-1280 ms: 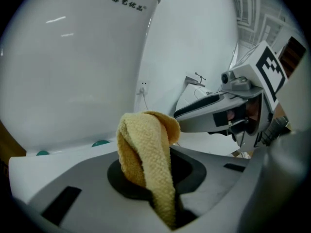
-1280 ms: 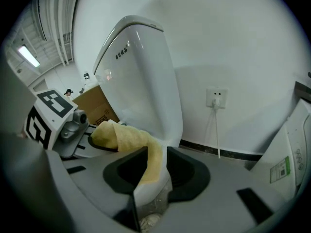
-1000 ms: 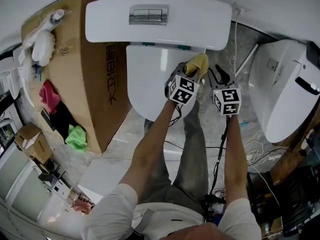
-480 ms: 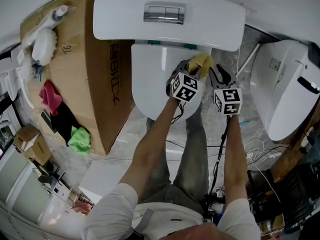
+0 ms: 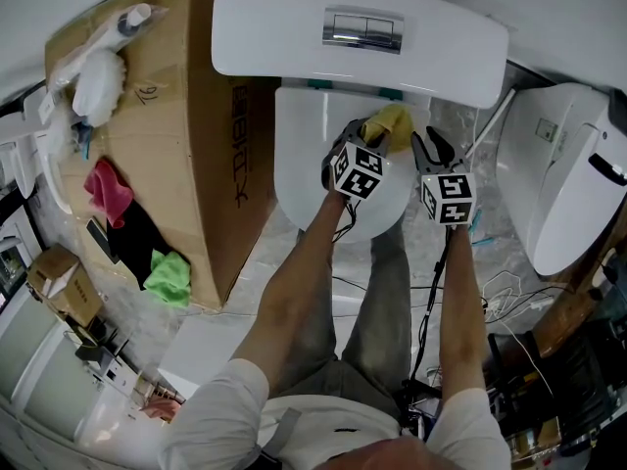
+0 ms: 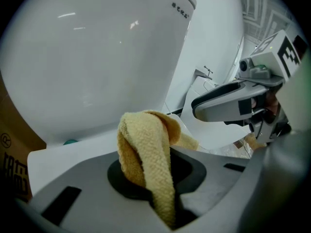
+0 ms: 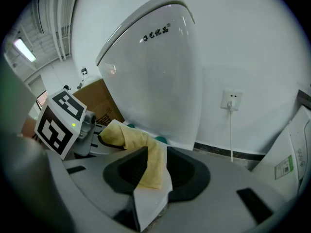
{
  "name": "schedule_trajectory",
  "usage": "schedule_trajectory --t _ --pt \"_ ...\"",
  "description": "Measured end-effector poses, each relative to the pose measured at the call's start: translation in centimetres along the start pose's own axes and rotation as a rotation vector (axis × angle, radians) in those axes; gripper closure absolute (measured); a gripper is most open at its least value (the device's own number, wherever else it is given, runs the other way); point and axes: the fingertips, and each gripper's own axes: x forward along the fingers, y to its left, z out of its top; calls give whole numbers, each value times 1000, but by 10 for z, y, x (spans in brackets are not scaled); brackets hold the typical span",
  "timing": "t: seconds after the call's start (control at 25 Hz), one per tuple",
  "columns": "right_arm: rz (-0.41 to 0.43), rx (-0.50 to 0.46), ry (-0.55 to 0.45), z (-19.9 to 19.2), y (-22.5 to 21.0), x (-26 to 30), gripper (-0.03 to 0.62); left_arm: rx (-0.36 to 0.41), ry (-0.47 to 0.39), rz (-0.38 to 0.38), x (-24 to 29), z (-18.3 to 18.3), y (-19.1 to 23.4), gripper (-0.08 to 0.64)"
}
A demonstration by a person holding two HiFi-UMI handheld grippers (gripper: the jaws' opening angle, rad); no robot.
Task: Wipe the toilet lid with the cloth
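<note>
Item: yellow cloth, bunched into a thick strip, at the back right part of the white toilet lid, close under the tank. Holder: left gripper, jaws clamped on the strip's near end, folds bulging above them. Right gripper: just beside, off the lid's right edge, jaws standing apart and gripping nothing; the cloth's loose end shows in their gap, and whether it touches them cannot be told. Orientation: the long axis runs from the left gripper's jaws up and to the right, the free end pointing toward the tank and the right gripper; in the left gripper view the strip arches up and then droops. Contact with the lid: not clear from any view. Condition of work: most of the lid lies to the left and front of the cloth. Handling note, as judgement: keep the clamp firm, lower the arched fold until a broad face lies flat on the lid, then draw overlapping strokes from the back edge to the front edge, the right gripper kept clear of the loose end.
</note>
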Motion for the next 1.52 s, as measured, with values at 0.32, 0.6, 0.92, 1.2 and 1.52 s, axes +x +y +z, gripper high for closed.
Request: schedule_trajectory --t 0.32,0.6,0.92,1.2,1.52 --pt "7 -13 6 9 31 13 454 1 0 4 -22 -16 33 482" --pt "10 -25 14 14 54 26 454 2 1 17 -39 -28 62 482" --pt "-2 -33 22 22 77 39 454 -27 -5 47 -61 -45 101 482" --pt "-11 -33 18 31 100 49 454 -44 -1 80 -79 -60 133 482" --pt "-22 -38 26 33 120 52 454 -121 -3 160 -99 -81 166 482"
